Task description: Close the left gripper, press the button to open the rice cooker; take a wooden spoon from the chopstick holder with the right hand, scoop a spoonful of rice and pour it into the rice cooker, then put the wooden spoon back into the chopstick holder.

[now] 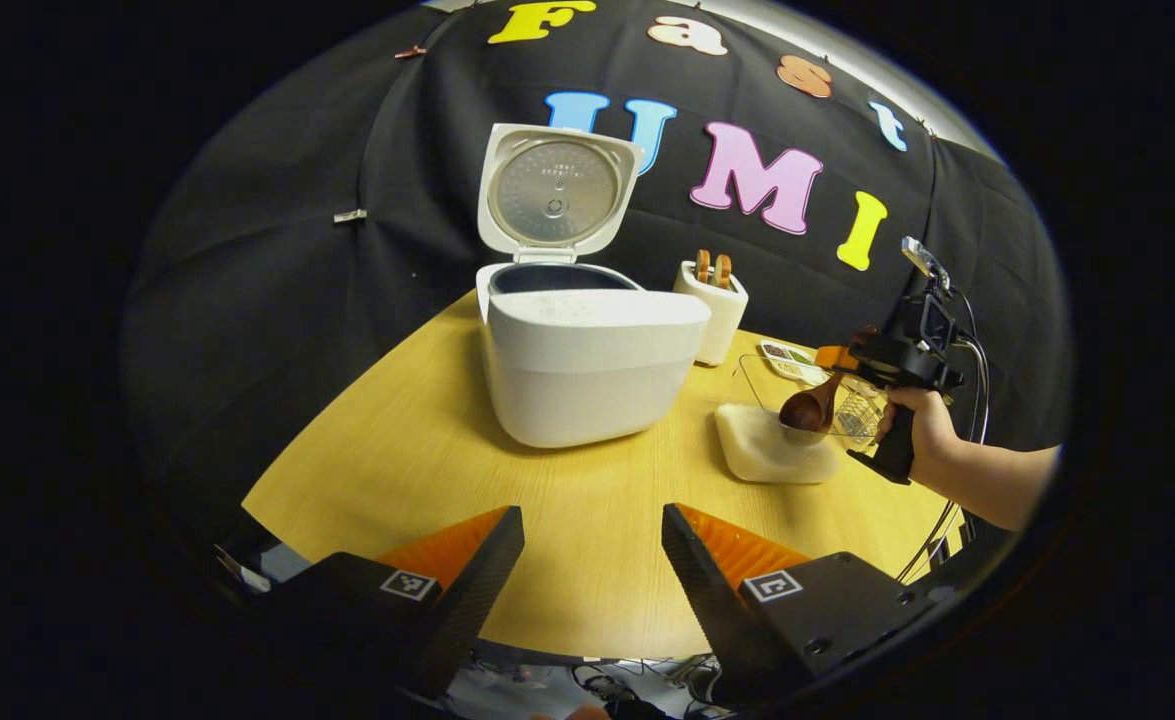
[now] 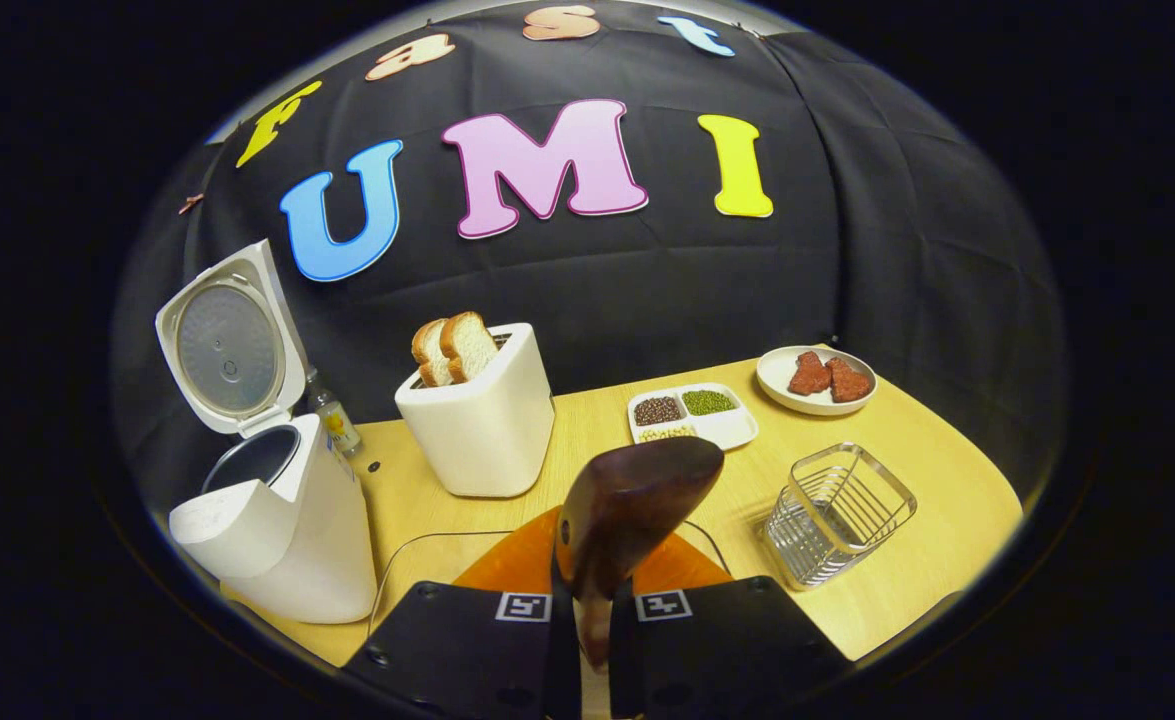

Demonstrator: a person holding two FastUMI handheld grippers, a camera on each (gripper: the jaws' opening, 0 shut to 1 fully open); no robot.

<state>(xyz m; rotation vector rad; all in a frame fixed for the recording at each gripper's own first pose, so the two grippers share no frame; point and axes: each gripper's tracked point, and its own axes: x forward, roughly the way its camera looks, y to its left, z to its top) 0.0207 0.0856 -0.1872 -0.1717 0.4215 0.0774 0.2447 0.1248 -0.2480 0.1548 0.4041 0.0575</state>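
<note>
Wooden spoon (image 2: pixel 627 500) is held in the right gripper (image 2: pixel 595 610); both fingers squeeze its handle, and the bowl of the spoon points up and forward. In the left gripper view, that gripper (image 1: pixel 852 365) and the hand (image 1: pixel 912 420) holding it are over at the right, with the spoon (image 1: pixel 812 405) dipping down over a glass bowl (image 1: pixel 762 385) that sits on a white mat (image 1: pixel 772 450). The left gripper (image 1: pixel 592 560) is wide open and holds nothing, low over the yellow counter (image 1: pixel 397 450). The white cooker (image 1: pixel 587 365) stands on the counter with its lid (image 1: pixel 555 190) up. A toaster (image 2: pixel 477 420) with bread stands just beside it. A wire holder (image 2: pixel 837 510) stands at the right. Near the wall are a tray of beans (image 2: pixel 692 412) and a plate (image 2: pixel 815 380).
</note>
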